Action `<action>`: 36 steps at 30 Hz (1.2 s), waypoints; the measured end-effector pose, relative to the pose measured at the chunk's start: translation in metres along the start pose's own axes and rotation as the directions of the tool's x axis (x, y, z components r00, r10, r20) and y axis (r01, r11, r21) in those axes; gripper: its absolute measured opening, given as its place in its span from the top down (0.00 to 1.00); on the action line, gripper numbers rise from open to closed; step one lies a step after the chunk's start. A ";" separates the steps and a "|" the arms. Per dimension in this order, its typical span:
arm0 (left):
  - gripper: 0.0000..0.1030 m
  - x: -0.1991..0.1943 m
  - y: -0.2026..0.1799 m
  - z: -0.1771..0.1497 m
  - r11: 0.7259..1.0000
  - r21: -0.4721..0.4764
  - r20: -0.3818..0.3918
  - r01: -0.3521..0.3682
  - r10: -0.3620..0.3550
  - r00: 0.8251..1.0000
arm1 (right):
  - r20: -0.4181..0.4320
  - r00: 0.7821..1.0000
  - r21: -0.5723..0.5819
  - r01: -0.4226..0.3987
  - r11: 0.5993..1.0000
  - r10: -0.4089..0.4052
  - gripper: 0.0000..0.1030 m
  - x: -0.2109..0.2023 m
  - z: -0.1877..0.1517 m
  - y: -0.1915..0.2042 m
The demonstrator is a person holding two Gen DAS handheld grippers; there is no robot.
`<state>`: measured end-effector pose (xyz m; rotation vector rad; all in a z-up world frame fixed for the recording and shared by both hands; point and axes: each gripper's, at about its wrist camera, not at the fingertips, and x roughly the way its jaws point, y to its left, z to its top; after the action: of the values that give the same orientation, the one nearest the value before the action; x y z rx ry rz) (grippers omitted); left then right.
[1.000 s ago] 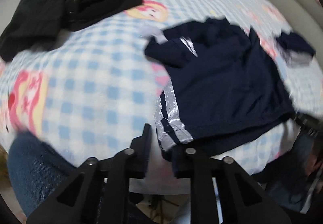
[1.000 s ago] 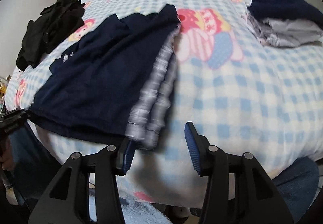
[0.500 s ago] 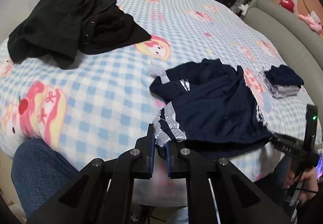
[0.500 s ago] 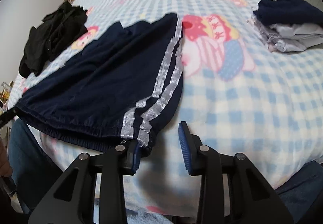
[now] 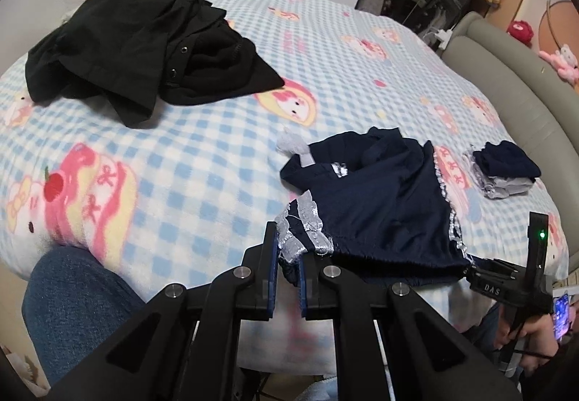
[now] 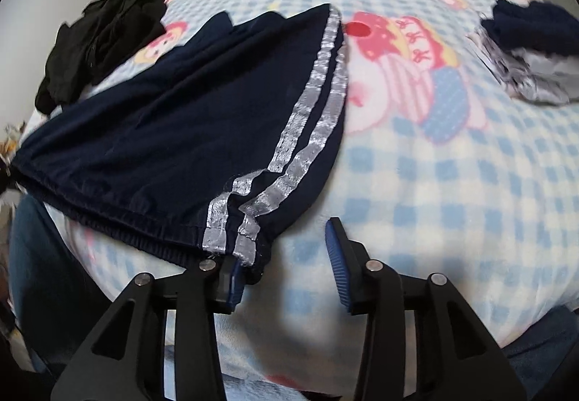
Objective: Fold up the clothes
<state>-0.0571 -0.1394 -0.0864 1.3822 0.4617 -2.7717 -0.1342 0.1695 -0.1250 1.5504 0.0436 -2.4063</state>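
Navy shorts with silver side stripes [image 5: 391,209] lie at the near edge of the bed; they also show in the right wrist view [image 6: 173,133]. My left gripper [image 5: 288,267] is shut on the shorts' striped waistband corner. My right gripper [image 6: 286,263] is open at the other striped waistband corner, its left finger under the cloth; it also shows at the right edge of the left wrist view [image 5: 506,281].
A heap of black clothes [image 5: 144,43] lies at the far left of the bed. A folded navy and grey pile [image 5: 503,169] sits at the right, seen also in the right wrist view [image 6: 532,50]. The blue checked blanket [image 5: 202,162] covers the bed. A grey headboard [image 5: 506,82] runs along the right.
My left gripper has closed on the striped corner of the shorts and lifted it slightly. My right gripper has moved in to the other corner and stays open.
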 end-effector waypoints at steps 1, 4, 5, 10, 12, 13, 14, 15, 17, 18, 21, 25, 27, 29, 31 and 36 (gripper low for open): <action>0.91 0.006 -0.001 0.002 1.000 0.007 -0.025 -0.007 0.007 1.000 | 0.005 1.000 -0.018 0.008 1.000 -0.008 0.69 0.000 0.001 0.003; 0.91 0.012 -0.006 0.006 0.999 0.039 -0.052 -0.013 0.015 0.999 | 0.037 0.999 -0.006 -0.004 1.000 0.005 0.83 -0.009 0.007 0.002; 0.91 0.009 -0.007 0.008 0.999 0.040 -0.040 0.001 0.001 0.999 | 0.047 0.999 -0.002 -0.008 1.000 0.009 0.85 -0.011 0.009 0.002; 0.91 0.001 -0.012 0.015 0.997 0.053 -0.022 0.060 -0.059 0.998 | 0.105 0.994 0.022 -0.037 0.999 0.034 0.88 -0.035 0.015 -0.003; 0.91 0.012 -0.020 0.027 0.993 0.102 -0.048 0.056 -0.052 0.997 | 0.132 0.991 0.008 -0.021 1.000 0.019 0.88 -0.043 0.026 -0.005; 0.91 0.021 -0.026 0.039 0.991 0.124 -0.059 0.056 -0.049 0.997 | 0.144 0.990 -0.002 -0.006 1.000 0.007 0.88 -0.045 0.034 -0.006; 0.91 0.030 -0.032 0.051 0.988 0.146 -0.069 0.056 -0.047 0.997 | 0.156 0.988 -0.013 0.008 1.000 -0.006 0.88 -0.047 0.043 -0.007; 0.92 0.039 -0.039 0.066 0.985 0.162 -0.074 0.060 -0.049 0.996 | 0.168 0.986 -0.022 0.021 1.000 -0.017 0.89 -0.048 0.052 -0.008; 0.93 0.035 -0.057 0.112 0.981 0.175 -0.023 0.084 -0.081 0.996 | 0.184 0.982 -0.020 0.031 0.999 -0.027 0.91 -0.050 0.087 -0.017; 0.93 0.028 -0.066 0.136 0.979 0.181 0.013 0.096 -0.100 0.995 | 0.220 0.975 -0.008 0.038 0.999 -0.036 0.91 -0.061 0.108 -0.022; 0.93 -0.013 -0.092 0.198 0.968 0.213 0.149 0.130 -0.163 0.975 | 0.400 0.917 0.005 0.019 1.000 -0.020 0.91 -0.132 0.157 -0.023; 0.93 -0.071 -0.107 0.216 0.954 0.254 0.279 0.159 -0.229 0.932 | 0.580 0.814 -0.024 0.048 0.999 -0.026 0.91 -0.222 0.183 -0.014; 0.92 -0.091 -0.108 0.211 0.949 0.266 0.313 0.170 -0.252 0.916 | 0.620 0.785 -0.035 0.040 0.999 -0.010 0.91 -0.244 0.174 -0.010; 0.91 -0.104 -0.107 0.201 0.946 0.270 0.327 0.178 -0.265 0.907 | 0.639 0.770 -0.043 0.039 0.998 -0.003 0.91 -0.256 0.159 -0.007; 0.90 -0.083 -0.097 0.173 0.956 0.238 0.262 0.173 -0.235 0.936 | 0.604 0.797 -0.039 0.028 0.999 0.001 0.91 -0.242 0.136 -0.006; 0.90 0.039 -0.055 0.082 0.983 0.097 -0.067 0.155 -0.149 0.987 | 0.335 0.942 0.051 -0.019 0.999 0.001 0.91 -0.138 0.059 -0.020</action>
<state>-0.1523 -0.1042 -0.0567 1.5159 0.4523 -2.9197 -0.1379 0.2083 0.0211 1.1357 -0.0979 -2.6466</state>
